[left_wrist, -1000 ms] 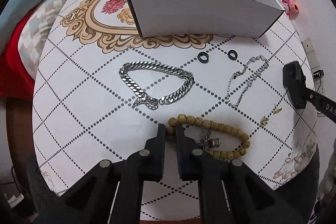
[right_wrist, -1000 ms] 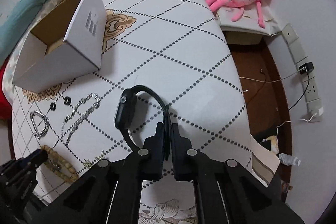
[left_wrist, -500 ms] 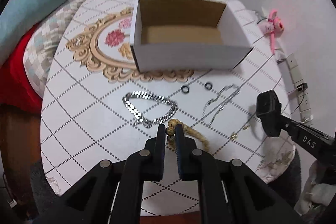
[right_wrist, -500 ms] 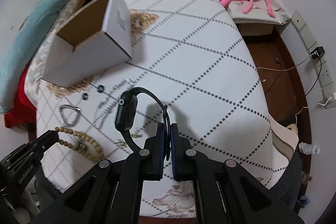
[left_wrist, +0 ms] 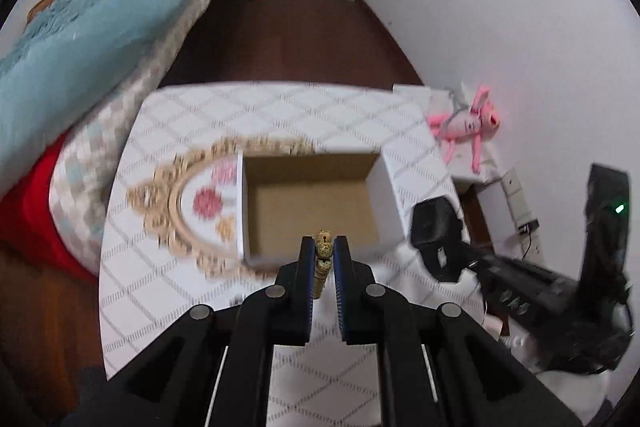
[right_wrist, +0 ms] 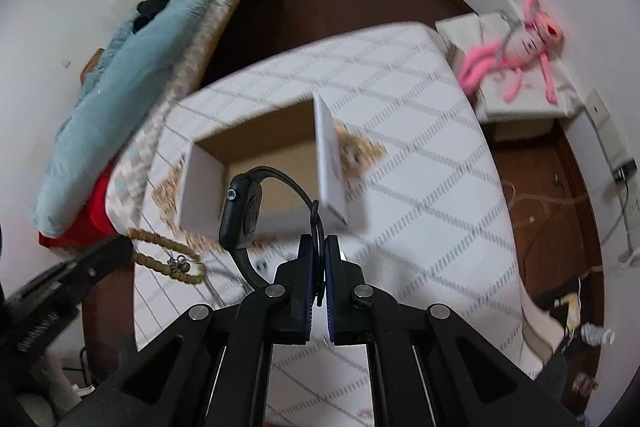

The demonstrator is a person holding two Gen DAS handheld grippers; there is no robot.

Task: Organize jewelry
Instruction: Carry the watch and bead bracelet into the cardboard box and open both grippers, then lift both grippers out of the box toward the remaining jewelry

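Note:
My left gripper (left_wrist: 323, 251) is shut on a tan bead bracelet (left_wrist: 323, 247) and holds it high above the table, at the near edge of the open white cardboard box (left_wrist: 312, 203). The bracelet hangs from it in the right wrist view (right_wrist: 166, 261). My right gripper (right_wrist: 319, 251) is shut on the strap of a black smartwatch (right_wrist: 242, 215), held in the air in front of the box (right_wrist: 264, 163). The watch also shows in the left wrist view (left_wrist: 436, 223), right of the box. The other jewelry on the table is hidden or blurred.
The round table (left_wrist: 180, 291) has a white diamond-pattern cloth with a gold floral medallion (left_wrist: 188, 203). A bed with a blue blanket (left_wrist: 80, 39) lies left. A pink plush toy (left_wrist: 468, 123) sits on a low stand to the right, by the wall.
Both grippers have risen well above the table, carrying the bead bracelet and the watch toward the box. The view now looks down into the box; the image is motion-blurred.

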